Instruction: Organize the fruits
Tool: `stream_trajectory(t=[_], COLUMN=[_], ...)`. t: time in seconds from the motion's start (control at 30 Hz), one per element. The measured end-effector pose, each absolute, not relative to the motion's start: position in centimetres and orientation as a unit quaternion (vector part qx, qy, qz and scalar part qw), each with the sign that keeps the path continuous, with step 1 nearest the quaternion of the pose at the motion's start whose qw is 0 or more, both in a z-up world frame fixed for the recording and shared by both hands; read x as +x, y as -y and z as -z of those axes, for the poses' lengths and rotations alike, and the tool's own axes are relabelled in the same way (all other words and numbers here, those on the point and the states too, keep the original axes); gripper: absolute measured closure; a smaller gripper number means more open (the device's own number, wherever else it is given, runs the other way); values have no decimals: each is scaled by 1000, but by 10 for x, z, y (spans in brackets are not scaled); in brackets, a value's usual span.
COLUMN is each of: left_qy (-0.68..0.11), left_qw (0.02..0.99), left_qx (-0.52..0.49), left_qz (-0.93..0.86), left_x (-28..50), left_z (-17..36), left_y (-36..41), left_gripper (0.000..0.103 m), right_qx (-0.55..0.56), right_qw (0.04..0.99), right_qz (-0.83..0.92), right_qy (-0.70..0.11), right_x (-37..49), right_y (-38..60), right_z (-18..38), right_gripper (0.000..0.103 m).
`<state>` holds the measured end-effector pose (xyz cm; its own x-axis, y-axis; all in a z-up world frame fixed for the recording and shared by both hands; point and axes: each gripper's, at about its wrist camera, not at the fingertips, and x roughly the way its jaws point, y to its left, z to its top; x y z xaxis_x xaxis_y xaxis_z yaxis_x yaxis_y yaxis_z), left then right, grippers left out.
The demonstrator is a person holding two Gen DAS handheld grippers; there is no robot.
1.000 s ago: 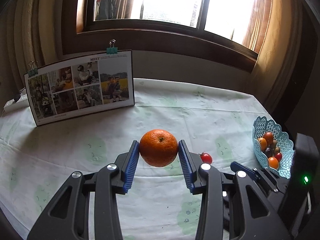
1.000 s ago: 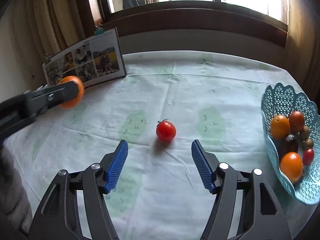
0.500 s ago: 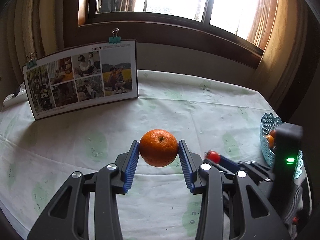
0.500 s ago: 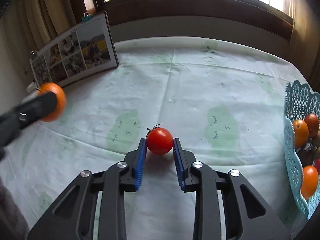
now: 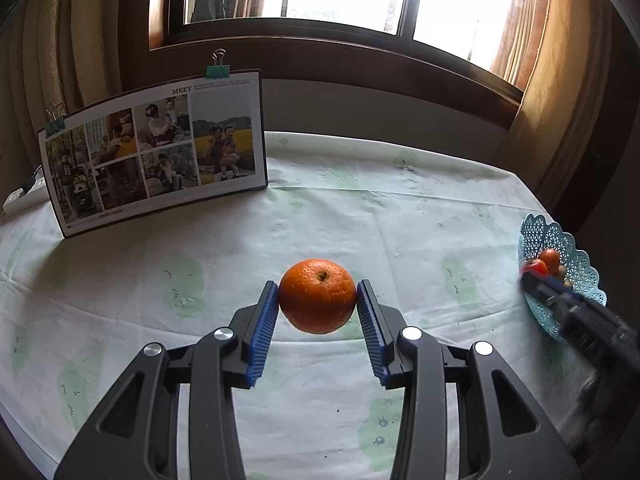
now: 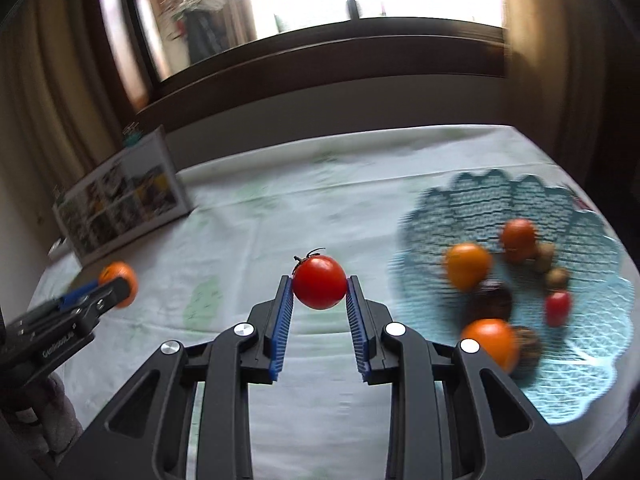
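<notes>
My left gripper (image 5: 317, 298) is shut on an orange (image 5: 317, 295) and holds it above the table. My right gripper (image 6: 319, 286) is shut on a red tomato (image 6: 319, 282) and holds it in the air, left of a blue lattice basket (image 6: 592, 376). The basket holds several fruits, among them an orange one (image 6: 468, 266) and a small red one (image 6: 557, 307). In the left wrist view the basket (image 5: 580, 276) is at the far right, with the right gripper (image 5: 536, 272) and tomato (image 5: 534, 267) at its rim. In the right wrist view the left gripper (image 6: 116, 286) with the orange (image 6: 120, 276) is at far left.
A photo board (image 5: 156, 148) with binder clips stands at the back left of the table. The round table has a pale green-patterned cloth (image 5: 360, 208). A white power strip (image 5: 20, 200) lies behind the board. A window and curtains are behind the table.
My right gripper closed on the tomato, lifted it off the cloth and swung right toward the basket. My left gripper has kept hold of the orange and shifted slightly.
</notes>
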<state>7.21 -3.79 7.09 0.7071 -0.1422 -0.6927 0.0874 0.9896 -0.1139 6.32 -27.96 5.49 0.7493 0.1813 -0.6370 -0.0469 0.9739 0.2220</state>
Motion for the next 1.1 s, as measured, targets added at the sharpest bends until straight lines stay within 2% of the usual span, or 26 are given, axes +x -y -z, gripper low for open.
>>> stream_trajectory(t=[0.4,0.6,0.7,1.1], left_qy=[-378,-379,-379,-355], left_qw=[923,922,921,929], left_qx=[-28,-26,-26,0], left_qz=[71,77,83,108], left_x=[68,67,65,54], left_z=[-70,-70,-70,-86], left_y=[45,48,50,75], left_gripper=[62,62,62,62], right_qx=[150,156,162,173], right_qw=[929,926,926,934], right_qz=[41,62,67,113], right_qy=[-335,-339,-335,-292], right_x=[51,50,46,7], right_y=[372,390,397,423], right_z=[-60,-51,-49,-44], right_gripper=[75,75,69,69])
